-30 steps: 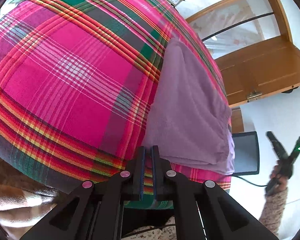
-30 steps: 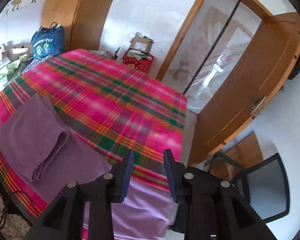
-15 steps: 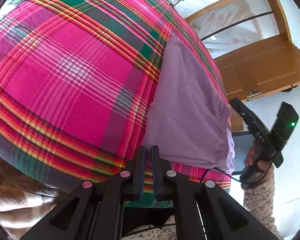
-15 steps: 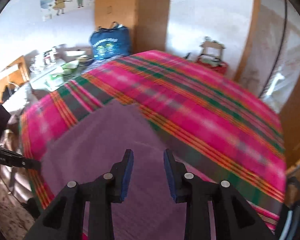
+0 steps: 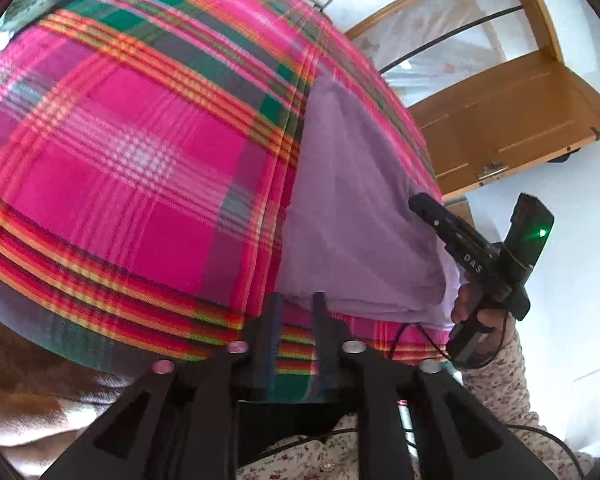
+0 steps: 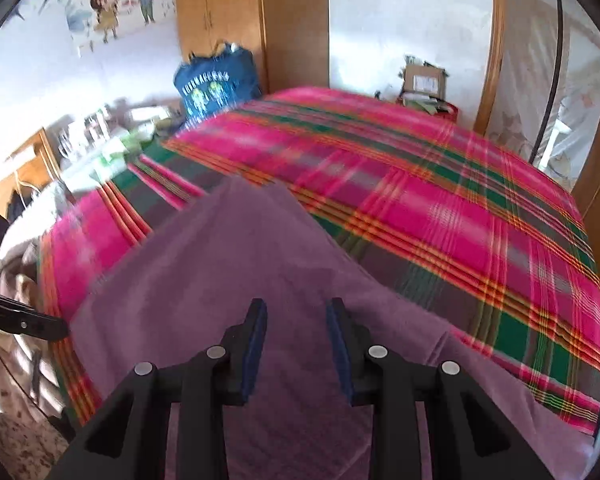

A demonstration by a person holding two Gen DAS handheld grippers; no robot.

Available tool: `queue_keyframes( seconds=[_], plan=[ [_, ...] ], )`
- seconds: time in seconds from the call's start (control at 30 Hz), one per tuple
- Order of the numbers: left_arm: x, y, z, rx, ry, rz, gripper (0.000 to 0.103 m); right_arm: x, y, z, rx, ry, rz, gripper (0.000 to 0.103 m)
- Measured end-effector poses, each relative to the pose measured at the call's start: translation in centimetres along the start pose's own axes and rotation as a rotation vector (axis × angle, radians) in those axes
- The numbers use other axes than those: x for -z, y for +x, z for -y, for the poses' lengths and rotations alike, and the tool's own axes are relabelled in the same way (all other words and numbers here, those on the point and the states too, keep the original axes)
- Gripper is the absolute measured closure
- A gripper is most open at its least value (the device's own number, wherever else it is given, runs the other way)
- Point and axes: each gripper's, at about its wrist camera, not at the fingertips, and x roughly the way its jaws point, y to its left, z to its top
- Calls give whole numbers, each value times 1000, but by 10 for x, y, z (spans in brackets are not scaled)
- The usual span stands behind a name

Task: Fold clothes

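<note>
A bed under a pink, green and orange plaid blanket (image 5: 140,152) fills the room, with a wooden door (image 5: 512,120) beyond and a blue bag (image 6: 216,84) by the wardrobe. The purple garment (image 5: 360,216) lies folded flat along the near edge of the blanket. My left gripper (image 5: 296,308) has just been opening at its near corner, jaws now slightly apart, pinching nothing. My right gripper (image 6: 296,320) hangs over the purple cloth with its 2 fingers spread, empty.
</note>
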Motion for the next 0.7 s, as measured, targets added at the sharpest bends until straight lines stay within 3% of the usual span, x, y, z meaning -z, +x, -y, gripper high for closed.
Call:
queue_keyframes(
  seconds=[0.1,0.3,0.33,0.4,0.7],
  plan=[
    [-7,-3,-1,9,-8,18,75,5,11,2,26,-3,-52,70],
    [-30,2,-2,-44,-30,25,74,8,7,-5,78,4,-27,70],
    [-34,3,-2,-46,-34,25,72,8,0,-11,68,-7,-4,70],
    [-42,5,-4,-49,-50,26,58,9,-11,-26,10,-37,24,70],
    [-78,28,11,-65,29,-53,58,18,-10,-109,-143,-162,45,56]
  ],
)
